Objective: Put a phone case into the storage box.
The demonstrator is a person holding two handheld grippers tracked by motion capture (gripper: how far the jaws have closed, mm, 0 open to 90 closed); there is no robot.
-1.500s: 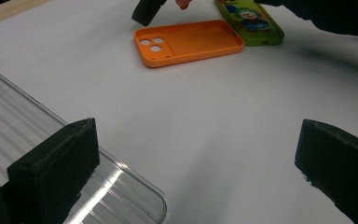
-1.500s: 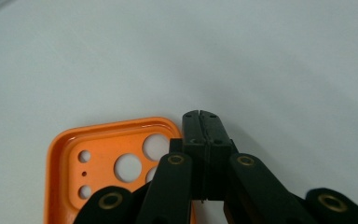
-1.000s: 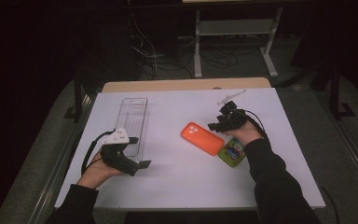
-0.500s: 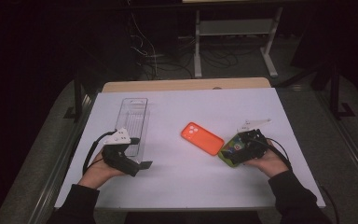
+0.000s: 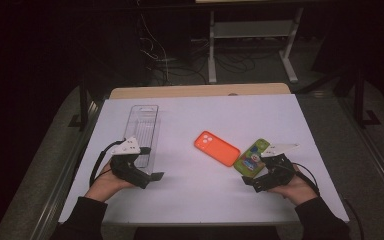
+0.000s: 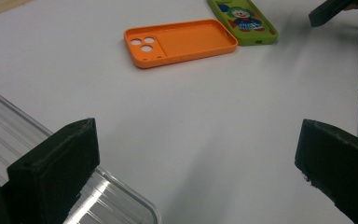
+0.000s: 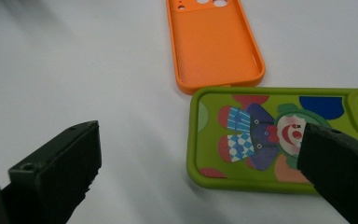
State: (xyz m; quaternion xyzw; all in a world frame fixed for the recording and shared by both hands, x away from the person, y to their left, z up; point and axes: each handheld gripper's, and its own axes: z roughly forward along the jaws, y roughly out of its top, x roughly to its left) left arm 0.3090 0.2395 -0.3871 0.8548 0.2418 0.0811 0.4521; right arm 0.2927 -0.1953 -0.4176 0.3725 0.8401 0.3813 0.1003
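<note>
A: At the left of the high view, on the white tabletop (image 5: 190, 200): clear plastic tray (image 5: 142, 125), lengthwise toward the top of the frame. Just below its near end, left gripper (image 5: 152, 176), jaws spread wide, gripping nothing.

B: Same in the left gripper view: tray corner (image 6: 121, 205) by the left jaw, bare tabletop between the jaws.

A: Centre of the frame: orange phone case (image 5: 217, 148), hollow side up, lying flat. Touching its lower right end, green phone case (image 5: 252, 157) with a clown print.

B: Lower right: right gripper (image 5: 252, 181), jaws just opened, released, empty. Green case (image 7: 279, 135) just ahead, near the right jaw.
</note>
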